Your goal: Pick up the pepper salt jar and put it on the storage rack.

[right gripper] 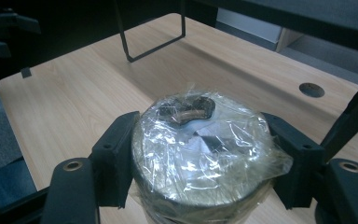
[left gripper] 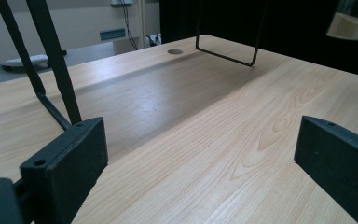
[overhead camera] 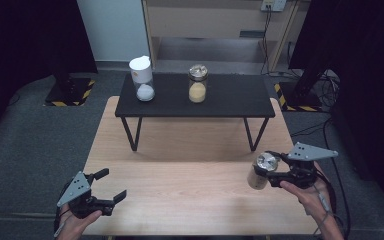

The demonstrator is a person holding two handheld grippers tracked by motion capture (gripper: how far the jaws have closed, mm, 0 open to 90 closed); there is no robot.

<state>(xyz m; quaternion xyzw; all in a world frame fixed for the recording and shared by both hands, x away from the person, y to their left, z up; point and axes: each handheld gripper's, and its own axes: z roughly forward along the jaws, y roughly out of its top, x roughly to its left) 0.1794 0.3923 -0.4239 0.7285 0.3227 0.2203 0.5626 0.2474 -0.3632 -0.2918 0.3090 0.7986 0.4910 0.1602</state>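
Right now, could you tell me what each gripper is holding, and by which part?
The right gripper clamps the plastic-wrapped jar by its lid end. The left gripper is open, holding nothing.

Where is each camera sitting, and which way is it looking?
High view: above the near side, looking forward and down at the wooden table; both forearms, the left gripper and the right gripper show.
Left gripper view: rides the left gripper, looking across the tabletop between its open fingers.
Right gripper view: rides the right gripper, looking at the wrapped jar its fingers clamp.
Shared: the black shelf's legs appear in both gripper views.
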